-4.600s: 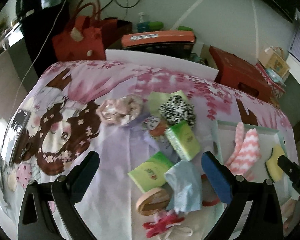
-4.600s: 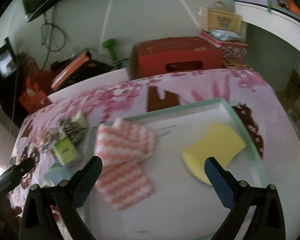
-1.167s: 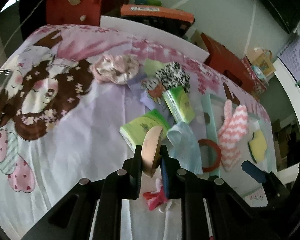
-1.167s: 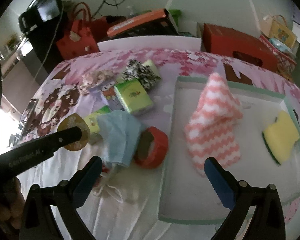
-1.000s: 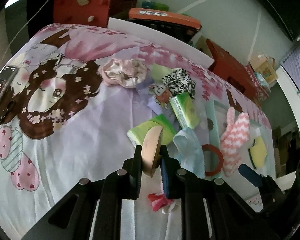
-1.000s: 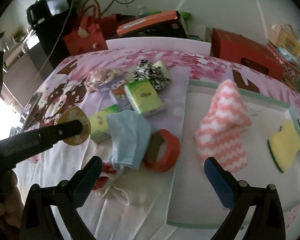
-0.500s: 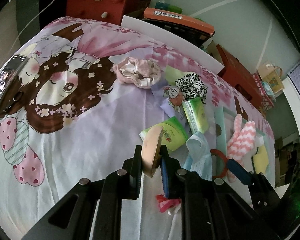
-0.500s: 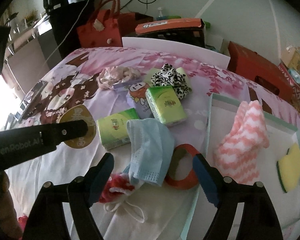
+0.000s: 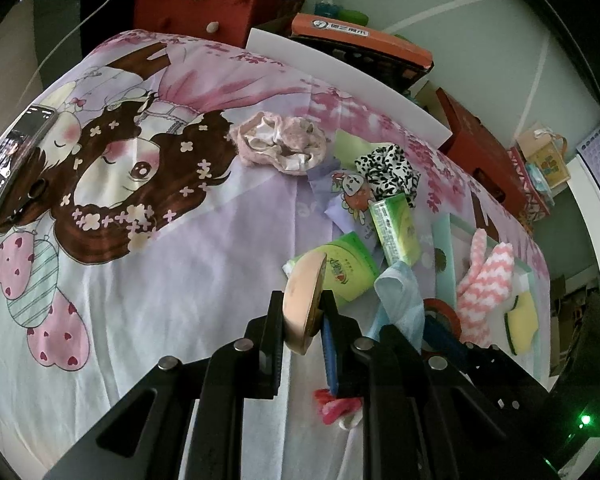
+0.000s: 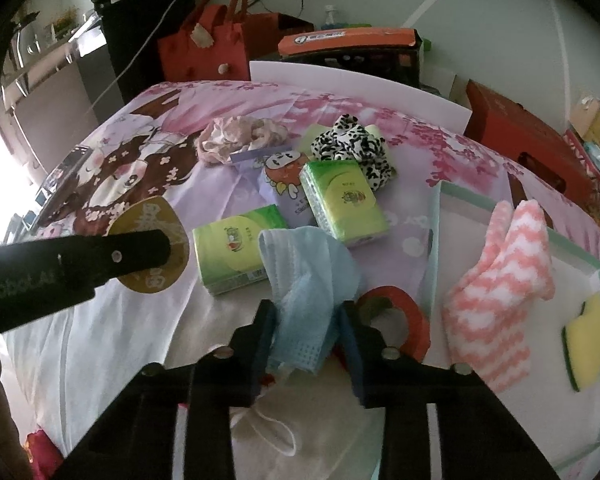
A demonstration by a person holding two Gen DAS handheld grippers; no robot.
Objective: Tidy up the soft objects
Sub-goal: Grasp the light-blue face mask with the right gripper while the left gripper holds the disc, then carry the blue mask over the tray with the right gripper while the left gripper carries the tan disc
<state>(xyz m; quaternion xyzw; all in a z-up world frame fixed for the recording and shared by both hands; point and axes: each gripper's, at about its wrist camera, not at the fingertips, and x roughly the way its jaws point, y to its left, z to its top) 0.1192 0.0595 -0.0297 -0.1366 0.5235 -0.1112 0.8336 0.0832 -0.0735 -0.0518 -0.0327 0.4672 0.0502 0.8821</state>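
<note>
My right gripper (image 10: pixel 306 320) is closing its jaws on a light blue face mask (image 10: pixel 308 272), which is bunched between both pads on the printed bed sheet. The left wrist view shows that mask (image 9: pixel 400 296) just right of my left gripper (image 9: pixel 302 312). This gripper is shut on a flat round gold disc (image 9: pixel 304 296) and holds it on edge above the sheet. Seen from the right wrist, the disc (image 10: pixel 156 220) sticks out behind the left gripper's finger (image 10: pixel 132 256). A pink-and-white chevron cloth (image 10: pixel 500 272) and a yellow sponge (image 10: pixel 588 332) lie in the white tray (image 10: pixel 436 240).
Two green tissue packs (image 10: pixel 236 252) (image 10: pixel 340 200), a purple packet (image 10: pixel 280 188), a leopard scrunchie (image 10: pixel 356 148) and a pink scrunchie (image 10: pixel 236 136) lie behind the mask. A red tape ring (image 10: pixel 404 320) sits by the tray rim. A phone (image 9: pixel 12 152) lies at the far left.
My right gripper moved left from over the tray to the blue mask and its jaws narrowed around it. My left gripper took the gold disc off the sheet and keeps holding it.
</note>
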